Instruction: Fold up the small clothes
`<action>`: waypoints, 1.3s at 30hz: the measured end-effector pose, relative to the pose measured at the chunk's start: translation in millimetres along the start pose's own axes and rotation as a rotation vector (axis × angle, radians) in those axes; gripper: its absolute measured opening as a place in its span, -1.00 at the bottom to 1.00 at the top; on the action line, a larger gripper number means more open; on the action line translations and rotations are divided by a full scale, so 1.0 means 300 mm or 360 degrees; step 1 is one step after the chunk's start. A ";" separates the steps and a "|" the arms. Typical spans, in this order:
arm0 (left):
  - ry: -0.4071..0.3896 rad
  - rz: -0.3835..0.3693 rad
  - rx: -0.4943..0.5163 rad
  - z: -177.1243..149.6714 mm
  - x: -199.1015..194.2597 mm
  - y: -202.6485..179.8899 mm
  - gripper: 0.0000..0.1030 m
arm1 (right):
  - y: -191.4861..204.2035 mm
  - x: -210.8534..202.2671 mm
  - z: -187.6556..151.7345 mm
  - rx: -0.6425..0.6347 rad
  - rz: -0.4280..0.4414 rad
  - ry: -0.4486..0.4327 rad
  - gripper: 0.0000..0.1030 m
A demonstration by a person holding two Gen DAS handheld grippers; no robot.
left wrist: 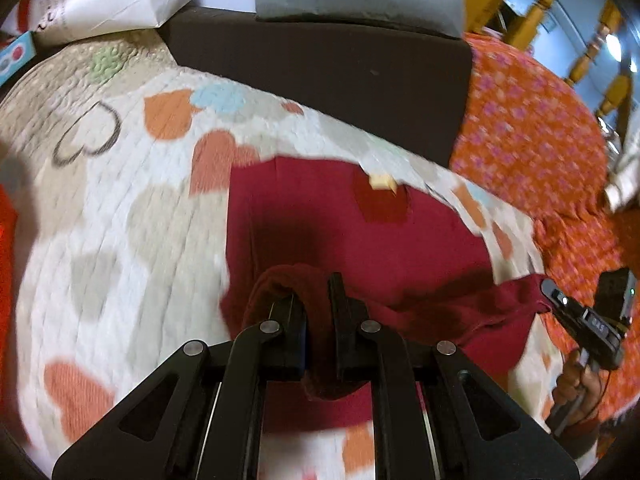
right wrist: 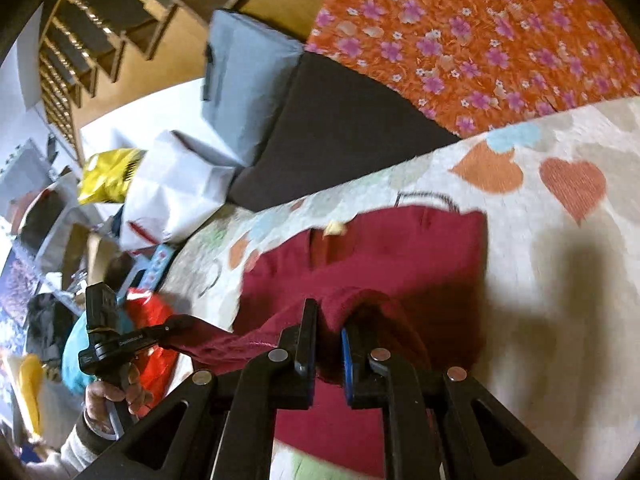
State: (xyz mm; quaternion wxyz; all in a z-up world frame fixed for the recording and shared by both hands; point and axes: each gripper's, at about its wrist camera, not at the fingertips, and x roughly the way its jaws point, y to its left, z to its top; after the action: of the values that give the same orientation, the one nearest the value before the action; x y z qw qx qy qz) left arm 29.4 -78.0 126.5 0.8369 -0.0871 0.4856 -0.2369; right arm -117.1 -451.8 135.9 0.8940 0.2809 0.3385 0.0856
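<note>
maroon garment (left wrist: 320, 216) lies on the heart-print quilt (left wrist: 120, 216), its near edge lifted, pinched by the left gripper (left wrist: 318, 300) and right gripper (right wrist: 330, 320). only the right wrist view shows a yellow bag (right wrist: 108, 174).

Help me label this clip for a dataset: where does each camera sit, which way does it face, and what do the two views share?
Left wrist: on the left gripper, looking forward and down at the dark red garment on the heart-print quilt; its own fingers and the right gripper with its hand show.
Right wrist: on the right gripper, facing down over the same garment; the left gripper and hand show at left.
Shared: garment, quilt, orange floral cloth, dark cushion.
</note>
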 end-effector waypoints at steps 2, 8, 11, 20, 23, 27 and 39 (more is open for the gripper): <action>-0.0005 0.0015 -0.0020 0.066 0.072 0.014 -0.84 | -0.027 0.056 0.054 0.0007 -0.0027 -0.0008 -0.83; 0.0099 0.0001 -0.0113 0.189 0.272 0.084 -0.84 | -0.172 0.266 0.173 0.0162 -0.0083 0.0036 -0.83; 0.0040 -0.0051 -0.0179 0.234 0.293 0.117 -0.84 | -0.215 0.326 0.212 0.0184 -0.0091 0.0035 -0.83; 0.0183 -0.0017 -0.0056 0.267 0.350 0.104 -0.75 | -0.260 0.263 0.251 0.0310 -0.0094 -0.0087 -0.30; 0.0158 -0.0090 -0.0094 0.273 0.307 0.113 -0.61 | -0.229 0.152 0.246 0.0241 -0.0165 -0.0189 -0.30; 0.0069 -0.0109 -0.0074 0.263 0.243 0.087 -0.58 | -0.104 0.166 0.205 -0.0047 -0.0215 -0.0084 -0.30; -0.0178 -0.0269 -0.0218 0.305 0.215 0.115 0.41 | -0.127 0.512 0.205 -0.0262 -0.0635 0.0254 -0.33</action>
State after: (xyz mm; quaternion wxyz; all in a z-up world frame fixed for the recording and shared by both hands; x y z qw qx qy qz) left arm 145.1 -86.7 110.6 0.8319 -0.1977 0.4442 -0.2676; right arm 37.8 -458.0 66.8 0.8835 0.1267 0.4488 -0.0436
